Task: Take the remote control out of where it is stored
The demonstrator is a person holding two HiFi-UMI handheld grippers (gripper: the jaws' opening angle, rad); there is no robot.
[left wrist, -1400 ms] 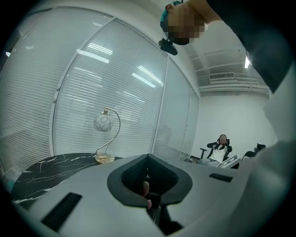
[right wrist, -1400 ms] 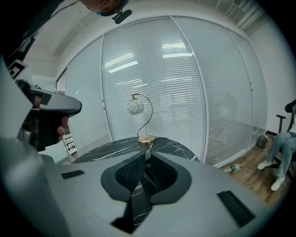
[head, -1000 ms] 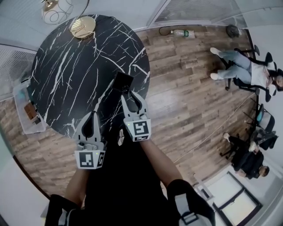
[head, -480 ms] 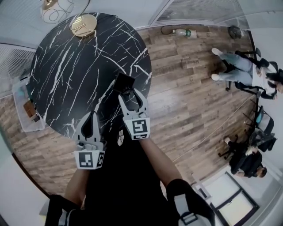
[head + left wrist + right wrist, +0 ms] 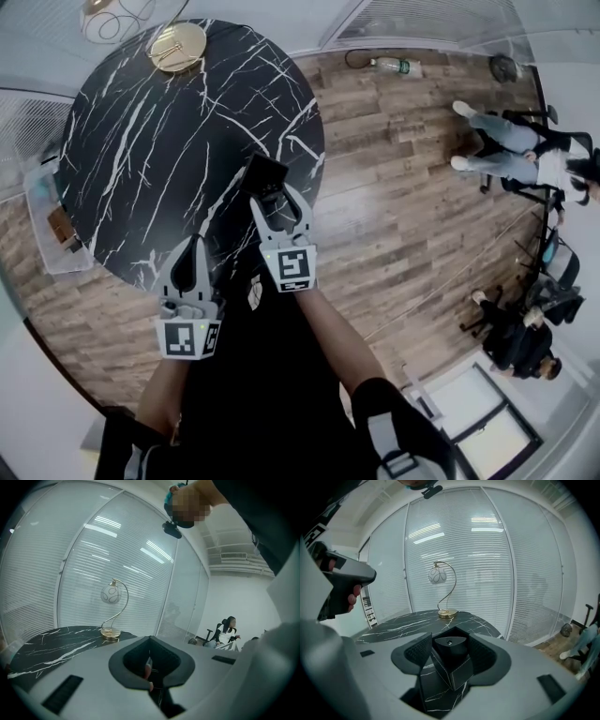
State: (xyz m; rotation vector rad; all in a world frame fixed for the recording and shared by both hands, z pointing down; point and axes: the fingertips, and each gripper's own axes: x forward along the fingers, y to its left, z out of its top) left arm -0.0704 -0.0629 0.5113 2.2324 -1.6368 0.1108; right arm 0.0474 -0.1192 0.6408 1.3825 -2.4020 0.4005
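The round black marble table point(image 5: 141, 141) fills the left of the scene, on a wood floor point(image 5: 403, 187). A lamp point(image 5: 437, 575) with a gold base stands at the table's far edge. The right gripper point(image 5: 277, 199) reaches over the table's near right edge. Its jaws have just been opening and now stand wide apart. The black remote point(image 5: 264, 175) lies between them on the table, its rounded end toward the gripper, and the pads flank it without pressing on it. The left gripper point(image 5: 194, 246) hangs to the left of the right one, at the table's near rim. Its jaws are closed tip to tip and hold nothing.
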